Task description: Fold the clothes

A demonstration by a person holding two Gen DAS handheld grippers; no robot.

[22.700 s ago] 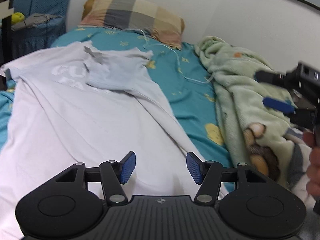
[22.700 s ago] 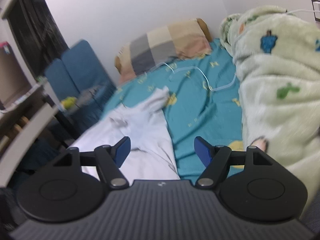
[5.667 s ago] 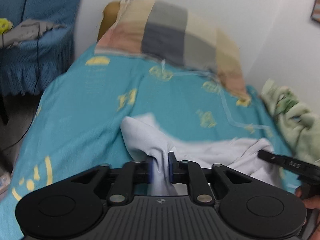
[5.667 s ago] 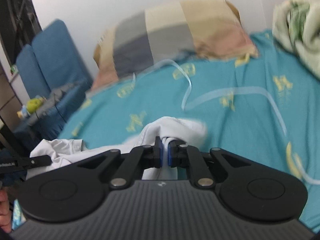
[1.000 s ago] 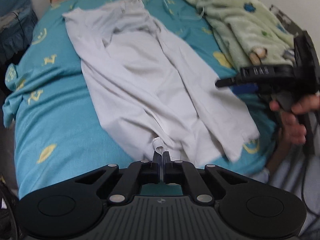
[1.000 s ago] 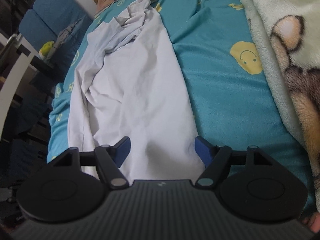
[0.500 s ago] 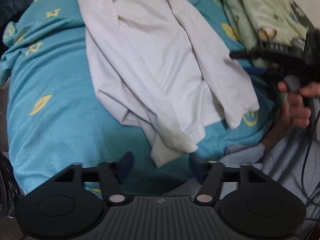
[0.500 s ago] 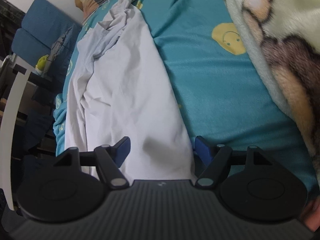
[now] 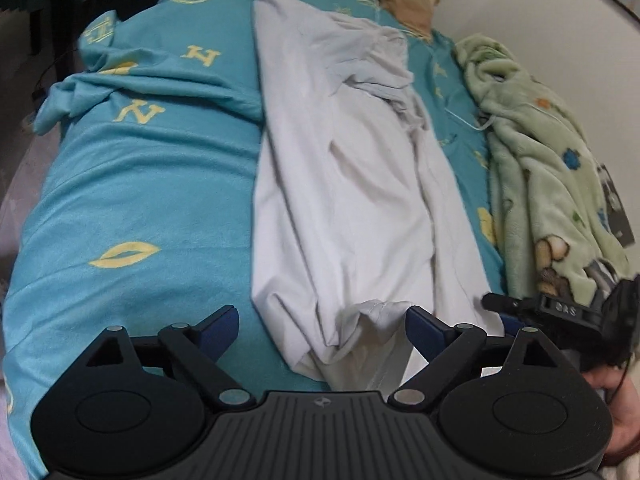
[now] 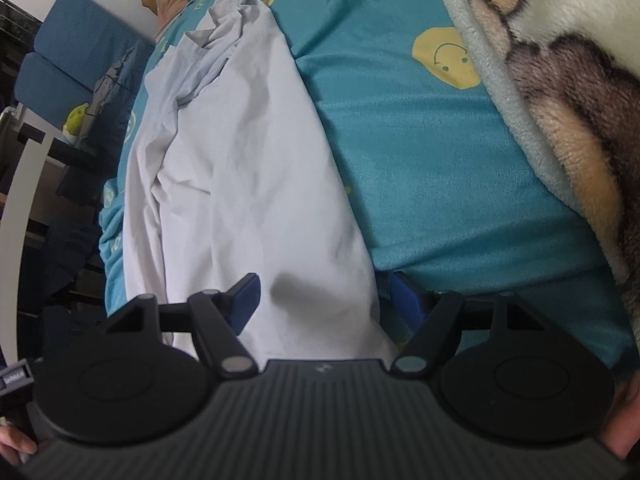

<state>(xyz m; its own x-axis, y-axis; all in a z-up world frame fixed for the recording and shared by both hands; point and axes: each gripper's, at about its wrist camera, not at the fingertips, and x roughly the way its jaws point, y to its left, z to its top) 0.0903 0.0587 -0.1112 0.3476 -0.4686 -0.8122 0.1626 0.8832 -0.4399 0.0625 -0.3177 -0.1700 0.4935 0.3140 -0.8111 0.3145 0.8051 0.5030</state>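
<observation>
While the white shirt (image 9: 352, 200) lies as a long strip on the teal bedsheet (image 9: 140, 184), its long axis runs away from both grippers toward the pillow (image 9: 408, 4). The left gripper (image 9: 322, 326), whose jaws have just been opening, stands wide over the near hem, gripping nothing. The right gripper (image 10: 324, 300) stands open over the same end. Both seem equally near.
</observation>
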